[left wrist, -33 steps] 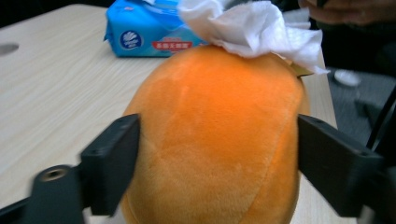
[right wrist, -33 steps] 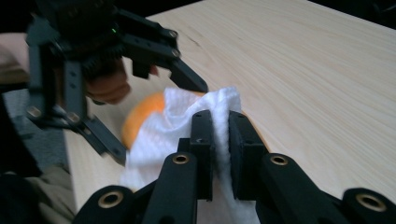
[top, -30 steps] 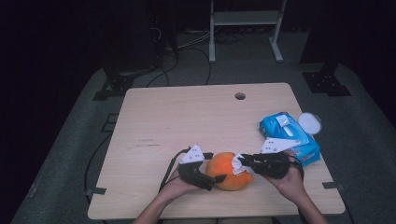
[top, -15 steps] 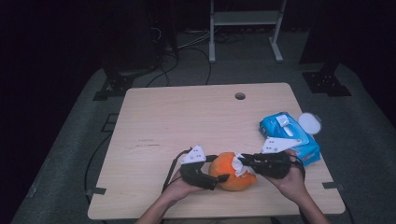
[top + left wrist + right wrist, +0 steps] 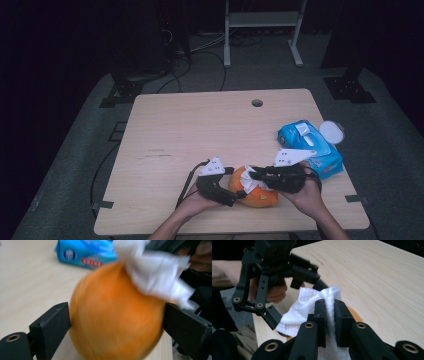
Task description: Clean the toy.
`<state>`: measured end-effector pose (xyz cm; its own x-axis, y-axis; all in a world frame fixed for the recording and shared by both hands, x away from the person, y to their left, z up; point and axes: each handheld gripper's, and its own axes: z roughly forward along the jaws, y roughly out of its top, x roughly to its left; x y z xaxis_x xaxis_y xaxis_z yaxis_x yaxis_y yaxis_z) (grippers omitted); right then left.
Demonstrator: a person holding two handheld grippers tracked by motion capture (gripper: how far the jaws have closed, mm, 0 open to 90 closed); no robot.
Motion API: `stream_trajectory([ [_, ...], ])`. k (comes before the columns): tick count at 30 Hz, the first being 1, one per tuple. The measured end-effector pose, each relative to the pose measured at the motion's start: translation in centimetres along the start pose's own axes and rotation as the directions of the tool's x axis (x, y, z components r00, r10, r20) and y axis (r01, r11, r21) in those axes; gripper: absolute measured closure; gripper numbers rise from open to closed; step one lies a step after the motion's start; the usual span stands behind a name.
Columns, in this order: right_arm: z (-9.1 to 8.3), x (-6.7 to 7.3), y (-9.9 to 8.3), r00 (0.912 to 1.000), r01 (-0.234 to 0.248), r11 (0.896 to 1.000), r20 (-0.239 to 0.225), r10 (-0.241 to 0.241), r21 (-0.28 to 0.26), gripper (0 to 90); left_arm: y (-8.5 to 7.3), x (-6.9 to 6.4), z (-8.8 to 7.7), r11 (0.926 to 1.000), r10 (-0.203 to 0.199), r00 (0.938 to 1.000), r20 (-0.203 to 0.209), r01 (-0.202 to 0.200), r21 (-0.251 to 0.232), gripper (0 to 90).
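A soft orange ball point(image 5: 259, 196) lies near the table's front edge, between both hands. My left gripper point(image 5: 116, 325) has its jaws around the ball, pads touching both sides. These jaws have just been opening, with the ball still between them. A white wipe point(image 5: 307, 305) lies bunched on top of the ball point(image 5: 112, 322). My right gripper point(image 5: 330, 312) is shut on the wipe point(image 5: 155, 277). In the high view the right gripper point(image 5: 255, 176) comes in from the right, the left gripper point(image 5: 231, 194) from the left.
A blue wipes packet point(image 5: 312, 147) lies at the table's right edge just behind my right hand, with a round white lid point(image 5: 331, 132) beside it. The wooden table point(image 5: 200, 125) has a cable hole point(image 5: 257, 103) near its far edge.
Both hands stay where they were at the front edge. The ball has shifted only slightly between the grippers.
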<state>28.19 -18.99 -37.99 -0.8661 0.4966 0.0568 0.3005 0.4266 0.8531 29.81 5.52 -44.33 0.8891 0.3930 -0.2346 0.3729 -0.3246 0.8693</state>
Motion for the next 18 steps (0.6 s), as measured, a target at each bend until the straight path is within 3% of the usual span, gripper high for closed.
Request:
stream_trajectory([
  [1,-0.2,-0.2,0.0,0.9999,-0.003,1.0,0.011,0.003,0.003,80.6,-0.2,0.0,0.2,0.9999,-0.008,1.0,0.002,0.008,0.011,8.8],
  [3,-0.4,-0.4,0.0,0.9994,0.001,1.0,0.035,-0.001,0.012,80.6,-0.3,-0.3,0.3,0.9999,0.017,0.9999,-0.002,-0.017,0.001,15.4],
  [7,0.2,0.8,0.4,0.9992,0.032,0.999,0.023,-0.032,0.019,80.5,0.1,-1.5,0.2,0.9946,0.104,0.9942,-0.026,-0.104,0.011,23.1],
  [11,0.9,1.6,0.7,0.9976,0.069,0.997,0.009,-0.069,0.033,80.4,0.1,-1.8,0.3,0.9912,0.131,0.9907,-0.038,-0.13,0.025,23.6],
  [13,0.6,1.2,0.7,0.9979,0.063,0.998,0.013,-0.063,0.032,80.5,0.0,-1.7,0.3,0.9916,0.129,0.9911,-0.035,-0.128,0.017,23.7],
  [16,-0.5,-0.1,0.3,0.9966,0.046,0.998,0.067,-0.049,0.041,80.5,-0.1,-1.8,0.3,0.9903,0.138,0.9899,-0.032,-0.138,0.018,23.6],
  [18,-1.2,-1.0,-0.5,0.9972,0.008,0.999,0.074,-0.011,0.044,80.5,-0.2,-1.7,0.3,0.99,0.14,0.9898,-0.027,-0.139,0.02,23.3],
])
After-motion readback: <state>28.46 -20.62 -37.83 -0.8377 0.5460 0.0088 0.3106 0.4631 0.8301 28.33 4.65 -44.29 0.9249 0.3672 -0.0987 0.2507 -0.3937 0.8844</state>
